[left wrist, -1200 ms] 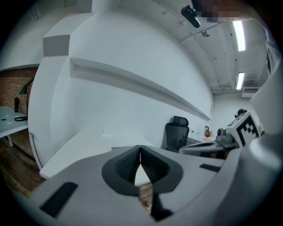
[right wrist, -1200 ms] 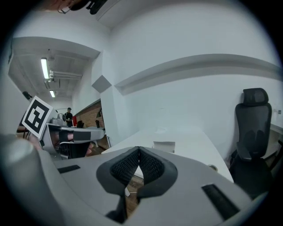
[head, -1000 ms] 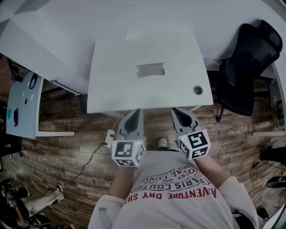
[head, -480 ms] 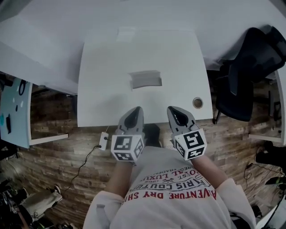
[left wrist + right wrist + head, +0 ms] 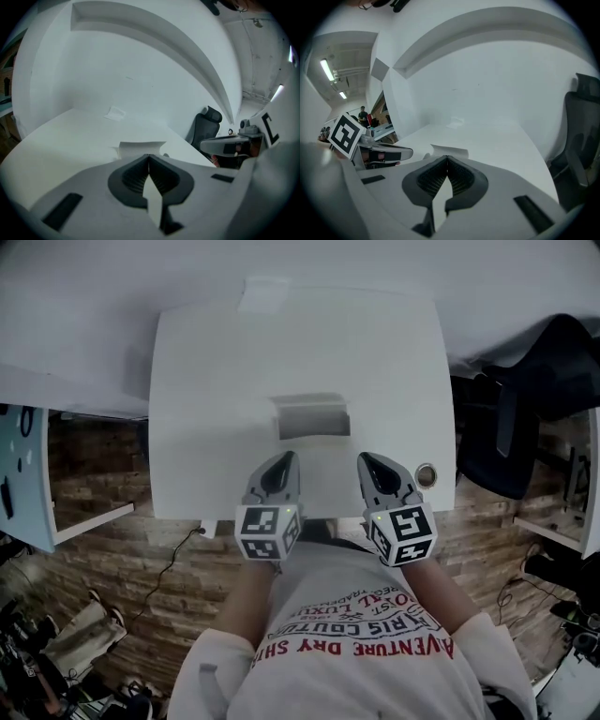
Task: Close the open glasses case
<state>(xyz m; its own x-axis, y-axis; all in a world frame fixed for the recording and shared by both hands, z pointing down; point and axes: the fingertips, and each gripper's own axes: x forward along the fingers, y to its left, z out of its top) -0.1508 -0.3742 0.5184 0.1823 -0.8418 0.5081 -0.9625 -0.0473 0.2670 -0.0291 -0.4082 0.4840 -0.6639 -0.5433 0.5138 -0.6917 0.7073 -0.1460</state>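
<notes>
Your left tongs hover over the near edge of the white table. Their two jaws are pressed together at the tips, with nothing between them. Your right tongs sit level with them, just to their right and clear of them, and their jaws are likewise closed on each other and empty.

The glasses case lies open on the table just ahead of both tongs, roughly between the two, and neither pair touches it. It is pale grey (close to the table's own colour). Seen from the left gripper view, a flat wall of the glasses case stands up just beyond the closed tips. The right gripper view shows the glasses case just past its own closed tips as well.

A round grommet is set in the table just right of your right tongs. A paper slip lies well ahead of the tongs, at the table's far edge. A dark chair stands off the table, well to the right of your right tongs.
</notes>
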